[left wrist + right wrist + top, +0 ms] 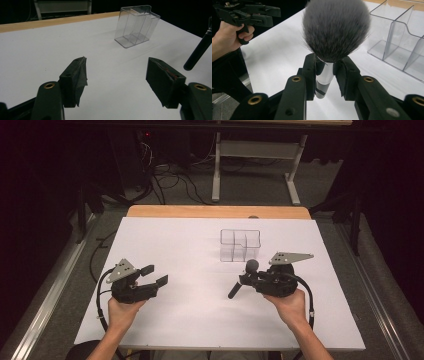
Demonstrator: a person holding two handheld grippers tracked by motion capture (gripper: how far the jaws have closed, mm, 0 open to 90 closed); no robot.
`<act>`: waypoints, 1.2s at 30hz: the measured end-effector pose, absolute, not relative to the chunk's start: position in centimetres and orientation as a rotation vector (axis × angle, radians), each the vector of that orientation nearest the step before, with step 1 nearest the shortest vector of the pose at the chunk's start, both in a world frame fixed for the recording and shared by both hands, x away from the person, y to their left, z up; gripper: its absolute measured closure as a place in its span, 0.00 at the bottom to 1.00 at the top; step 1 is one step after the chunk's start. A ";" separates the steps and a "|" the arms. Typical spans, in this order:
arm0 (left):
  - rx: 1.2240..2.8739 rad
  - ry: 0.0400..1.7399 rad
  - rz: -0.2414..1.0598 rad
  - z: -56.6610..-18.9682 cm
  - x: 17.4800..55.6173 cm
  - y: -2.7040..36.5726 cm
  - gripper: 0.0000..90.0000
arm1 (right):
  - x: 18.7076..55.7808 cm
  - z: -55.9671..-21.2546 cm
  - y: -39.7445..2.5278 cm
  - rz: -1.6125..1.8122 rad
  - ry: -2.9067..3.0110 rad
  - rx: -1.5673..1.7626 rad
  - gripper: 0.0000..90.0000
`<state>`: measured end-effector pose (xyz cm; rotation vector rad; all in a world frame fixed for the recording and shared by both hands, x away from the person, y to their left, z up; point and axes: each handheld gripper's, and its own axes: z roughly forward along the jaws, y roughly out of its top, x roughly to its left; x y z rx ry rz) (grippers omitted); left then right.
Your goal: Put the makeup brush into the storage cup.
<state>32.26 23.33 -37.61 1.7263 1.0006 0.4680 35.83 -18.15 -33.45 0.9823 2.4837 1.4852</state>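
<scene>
My right gripper (248, 279) is shut on a makeup brush (244, 279) with a black handle, a silver collar and a grey bristle head; in the right gripper view the jaws of my right gripper (329, 70) clamp the brush (336, 27) just below the bristles. The brush is held above the table, bristle end toward the clear plastic organizer (240, 244). That clear organizer (136, 26) has several compartments and stands upright at the table's middle back. My left gripper (154, 275) hovers at the left, open, its jaws (116, 80) holding nothing.
A white sheet (175, 245) covers the table, with a wooden edge (215, 211) at the back. Beyond it are a table frame (255, 165) and cables (170, 180) on the floor. A metal rail (50, 290) runs along the left.
</scene>
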 end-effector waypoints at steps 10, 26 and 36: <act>1.751 1.033 0.526 -38.3 32.6 23.3 0.37 | 36.2 -33.1 -18.5 1.426 2.492 0.997 0.80; 1.720 1.074 0.500 -39.0 32.9 23.5 0.36 | 36.9 -32.3 -19.1 1.388 2.480 1.013 0.80; 1.722 1.075 0.506 -39.2 32.8 23.4 0.35 | 37.5 -31.3 -19.6 1.357 2.462 1.015 0.80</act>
